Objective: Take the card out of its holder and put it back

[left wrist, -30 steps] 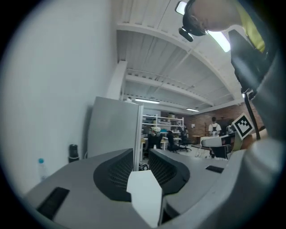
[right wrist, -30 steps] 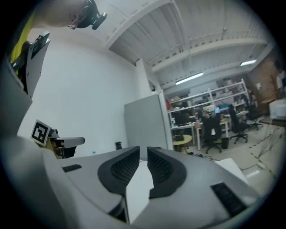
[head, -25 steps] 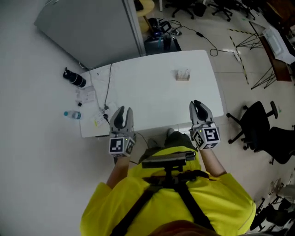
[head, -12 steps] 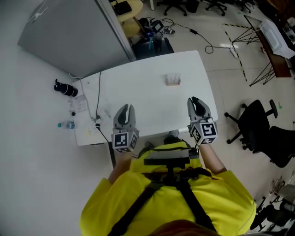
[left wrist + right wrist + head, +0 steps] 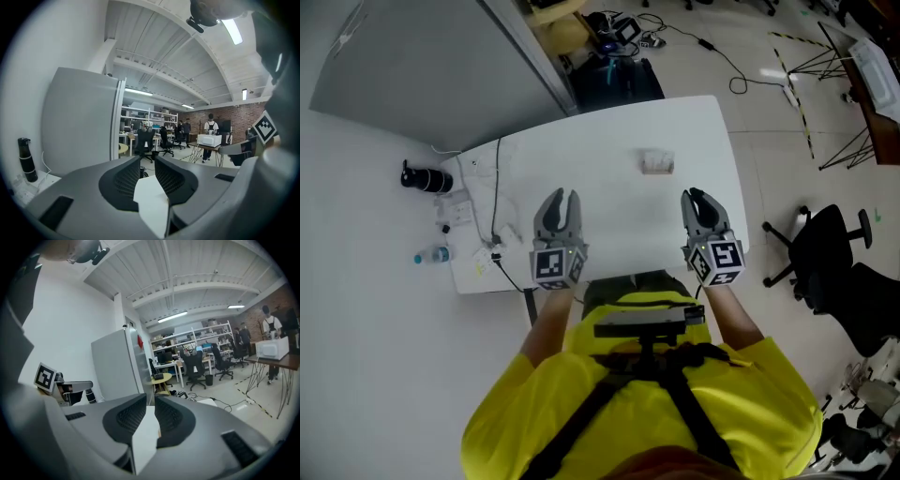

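black bottle (image 5: 427, 177), cable (image 5: 497, 183) left of holder (image 5: 657, 162)

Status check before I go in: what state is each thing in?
left gripper: jaws apart, just been opening, nothing between them
right gripper: jaws narrowly apart, nothing between them
card holder: on the table ahead of both grippers, untouched; contents too small to tell
black bottle: upright

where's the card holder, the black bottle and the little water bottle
card holder (image 5: 657, 162), head view, middle of its top
black bottle (image 5: 425, 176), head view, middle of its body
water bottle (image 5: 433, 255), head view, its clear body
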Motion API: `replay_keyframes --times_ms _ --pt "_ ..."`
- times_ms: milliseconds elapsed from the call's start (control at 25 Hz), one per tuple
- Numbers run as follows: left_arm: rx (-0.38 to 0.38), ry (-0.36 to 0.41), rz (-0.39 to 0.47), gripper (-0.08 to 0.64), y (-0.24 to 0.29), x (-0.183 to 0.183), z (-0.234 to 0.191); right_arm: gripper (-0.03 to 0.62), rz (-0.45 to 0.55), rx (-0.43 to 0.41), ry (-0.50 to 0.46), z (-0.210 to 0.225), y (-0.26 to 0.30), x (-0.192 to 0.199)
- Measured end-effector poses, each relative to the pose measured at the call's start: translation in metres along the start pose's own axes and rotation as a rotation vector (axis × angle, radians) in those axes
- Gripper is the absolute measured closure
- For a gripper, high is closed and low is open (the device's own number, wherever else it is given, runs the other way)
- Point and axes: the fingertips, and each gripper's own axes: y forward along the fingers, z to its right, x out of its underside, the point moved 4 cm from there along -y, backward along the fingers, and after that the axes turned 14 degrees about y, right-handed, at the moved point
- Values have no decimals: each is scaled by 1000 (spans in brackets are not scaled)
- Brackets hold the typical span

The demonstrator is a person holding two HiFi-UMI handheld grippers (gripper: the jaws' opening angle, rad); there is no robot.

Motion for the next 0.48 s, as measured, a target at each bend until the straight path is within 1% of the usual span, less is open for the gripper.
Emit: replay_keyframes --times_ms 40,120,200,240,280,320,360,440,480 --pt "13 8 -13 480 8 3 -4 534 -2 8 15 2 7 0" --pt "38 47 -30 480 27 6 -17 534 1 19 38 5 24 1" --pt "80 76 -38 453 48 12 -28 534 -12 28 47 6 40 5" --pt "121 87 -37 449 61 16 -30 534 -26 32 52 8 46 9" --pt "186 103 -33 451 75 20 -29 534 -40 37 59 9 52 13" --pt "282 119 -23 451 89 24 -22 534 -50 41 65 12 57 17" --pt "415 132 -7 451 103 29 -11 534 -54 44 69 14 60 19" --pt "739 156 31 449 128 37 16 534 -55 49 68 19 64 23" --pt "880 181 43 434 140 43 28 534 -56 55 67 21 65 26"
